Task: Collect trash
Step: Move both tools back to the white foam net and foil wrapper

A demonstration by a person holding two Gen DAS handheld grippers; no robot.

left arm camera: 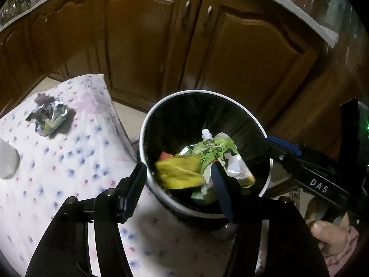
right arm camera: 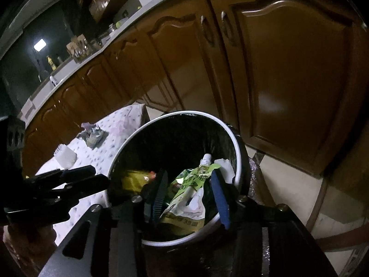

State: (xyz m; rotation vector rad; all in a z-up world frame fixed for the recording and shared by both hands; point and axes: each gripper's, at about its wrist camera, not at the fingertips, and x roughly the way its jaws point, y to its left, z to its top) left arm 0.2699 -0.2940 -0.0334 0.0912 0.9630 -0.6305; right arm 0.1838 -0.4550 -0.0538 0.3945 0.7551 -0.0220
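Left gripper (left arm camera: 177, 184): jaws spread, empty, over the bin's near rim.
Right gripper (right arm camera: 189, 196): jaws spread over the pouch, gripping nothing.
Bin (left arm camera: 147, 124): black-lined; green spouted pouch (left arm camera: 221, 154) and yellow wrapper (left arm camera: 177, 173) inside.
Left view only: crumpled wrapper (left arm camera: 49, 118) at 10 o'clock on the floral worktop (left arm camera: 80, 161); "DAS" on the right gripper's side.
Right view only: white block (right arm camera: 65, 156).

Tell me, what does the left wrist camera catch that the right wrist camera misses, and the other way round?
Only the left wrist view shows a person's hand gripping the right hand-held gripper.

Only the right wrist view shows a white ridged block on the cloth, a white tissue in the bin, and bottles on the far counter.

Both show the trash bin, the green drink pouch, a yellow wrapper, the crumpled wrapper on the spotted cloth, and wooden cabinets.
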